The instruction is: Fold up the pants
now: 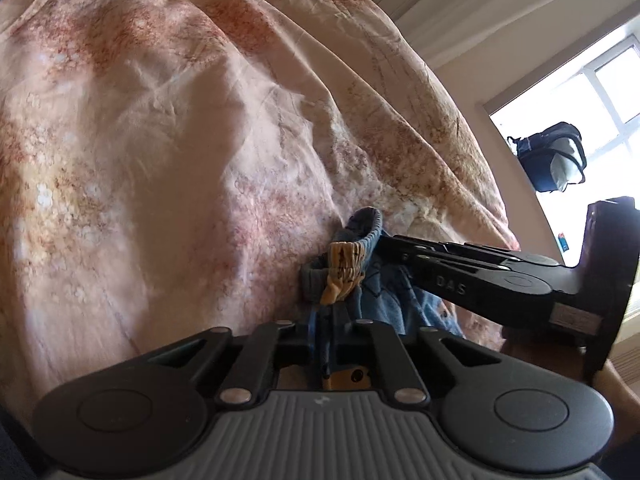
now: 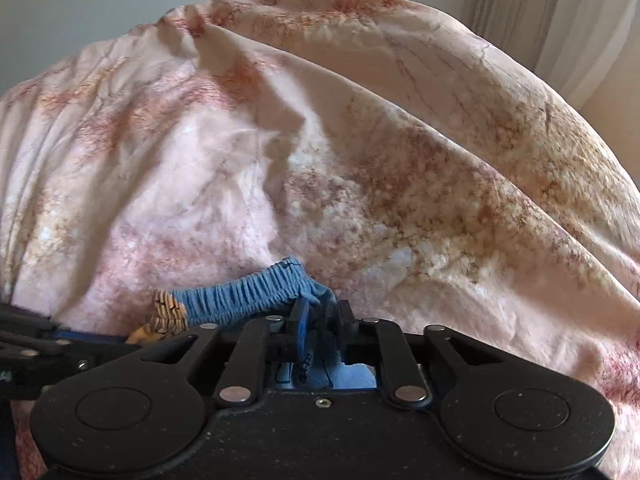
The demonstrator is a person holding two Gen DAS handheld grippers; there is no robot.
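The pants (image 1: 384,292) are small, blue, with a gathered elastic waistband and a yellow striped patch (image 1: 346,264). My left gripper (image 1: 324,338) is shut on the blue fabric at the waist. My right gripper (image 1: 380,240) comes in from the right in the left wrist view and is shut on the waistband close by. In the right wrist view the waistband (image 2: 244,296) stretches left from my right gripper (image 2: 320,320) to the yellow patch (image 2: 170,312), where part of the left gripper shows at the left edge. Most of the pants hang hidden below the grippers.
A wrinkled pink and orange patterned bedsheet (image 1: 160,140) fills the background in both views (image 2: 360,160). A window (image 1: 600,92) with a dark bag (image 1: 552,156) hanging by it is at the right. Curtains (image 2: 560,12) and a pale wall stand behind the bed.
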